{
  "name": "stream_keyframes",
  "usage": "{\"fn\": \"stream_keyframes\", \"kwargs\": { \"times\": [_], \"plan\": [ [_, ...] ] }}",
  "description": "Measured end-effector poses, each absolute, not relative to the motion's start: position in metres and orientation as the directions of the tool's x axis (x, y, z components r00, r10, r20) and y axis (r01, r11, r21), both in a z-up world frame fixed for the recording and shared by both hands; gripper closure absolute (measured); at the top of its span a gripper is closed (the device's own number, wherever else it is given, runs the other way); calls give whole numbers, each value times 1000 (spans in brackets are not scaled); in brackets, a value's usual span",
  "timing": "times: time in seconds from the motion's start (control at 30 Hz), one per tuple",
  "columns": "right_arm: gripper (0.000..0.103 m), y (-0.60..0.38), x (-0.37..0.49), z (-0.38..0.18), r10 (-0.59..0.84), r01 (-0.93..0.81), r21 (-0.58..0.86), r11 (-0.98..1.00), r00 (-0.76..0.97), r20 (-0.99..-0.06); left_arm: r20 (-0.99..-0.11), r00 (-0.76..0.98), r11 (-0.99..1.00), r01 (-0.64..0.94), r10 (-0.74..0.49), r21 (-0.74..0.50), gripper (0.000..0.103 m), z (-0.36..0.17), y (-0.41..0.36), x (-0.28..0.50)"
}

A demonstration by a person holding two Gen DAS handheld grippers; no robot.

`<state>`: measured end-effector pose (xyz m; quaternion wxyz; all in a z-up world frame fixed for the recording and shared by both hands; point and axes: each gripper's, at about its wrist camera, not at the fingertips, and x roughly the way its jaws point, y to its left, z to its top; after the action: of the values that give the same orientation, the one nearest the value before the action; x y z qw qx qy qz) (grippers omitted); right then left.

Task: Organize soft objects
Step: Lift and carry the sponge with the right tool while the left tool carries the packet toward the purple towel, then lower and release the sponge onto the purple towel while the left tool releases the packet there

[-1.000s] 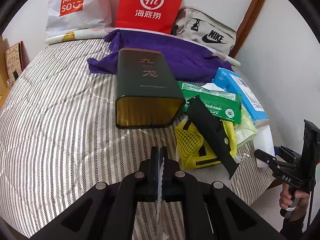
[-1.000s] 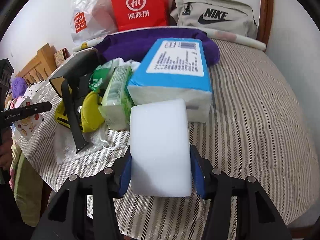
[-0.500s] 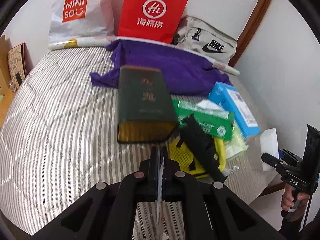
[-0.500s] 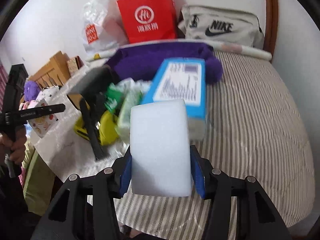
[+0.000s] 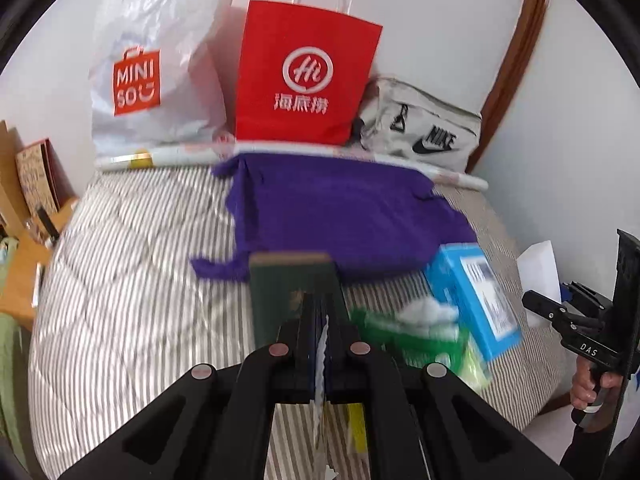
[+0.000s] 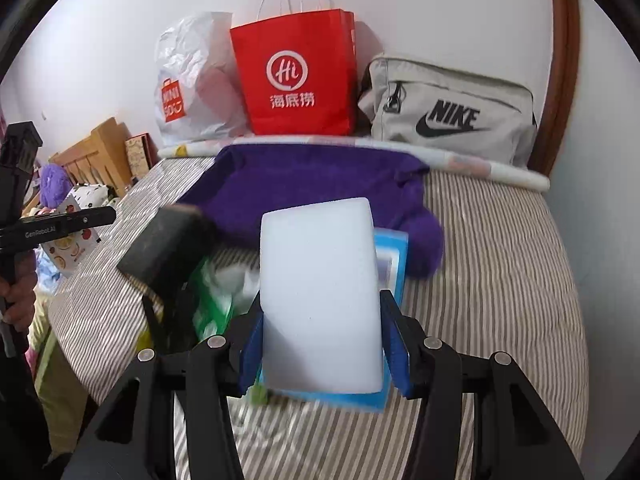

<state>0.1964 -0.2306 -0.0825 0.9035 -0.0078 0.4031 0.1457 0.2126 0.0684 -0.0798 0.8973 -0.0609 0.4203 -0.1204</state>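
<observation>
My right gripper (image 6: 322,320) is shut on a white sponge block (image 6: 320,292) and holds it above the striped bed; the sponge also shows in the left wrist view (image 5: 538,268). My left gripper (image 5: 323,332) is shut on a thin white sheet (image 5: 321,360) with a jagged edge, held edge-on. On the bed lie a purple towel (image 5: 344,220), a dark green tin box (image 5: 292,284), a blue tissue pack (image 5: 476,300), green wipe packs (image 5: 420,340) and yellow items, partly hidden by my grippers.
A red paper bag (image 5: 304,76), a white Miniso bag (image 5: 152,72) and a grey Nike bag (image 5: 420,132) stand against the wall at the bed's far end. A wooden table (image 5: 24,256) is at the left. The bed's left half is bare quilt (image 5: 132,280).
Both grippers have risen and tilted up, so the bags and wall fill more of the views. The sponge and the sheet stay gripped. The items on the bed have not moved.
</observation>
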Motion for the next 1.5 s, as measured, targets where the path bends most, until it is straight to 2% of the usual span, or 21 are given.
{"fn": "stream_keyframes", "kwargs": {
  "times": [0.33, 0.73, 1.1, 1.5],
  "plan": [
    [51, -220, 279, -79, 213, -230, 83, 970, 630, -746, -742, 607, 957, 143, -285, -251, 100, -85, 65, 289],
    [51, -214, 359, -114, 163, -191, 67, 979, 548, -821, -789, 544, 957, 132, -287, -258, 100, -116, 57, 379],
    [51, -209, 399, -146, 142, -191, 60, 980, 453, -880, -819, 494, 956, 120, -291, -267, 100, -145, 53, 437],
    [51, -202, 418, -165, 121, -204, 39, 978, 409, -904, -829, 462, 949, 134, -314, -284, 100, -163, 42, 468]
  ]
}}
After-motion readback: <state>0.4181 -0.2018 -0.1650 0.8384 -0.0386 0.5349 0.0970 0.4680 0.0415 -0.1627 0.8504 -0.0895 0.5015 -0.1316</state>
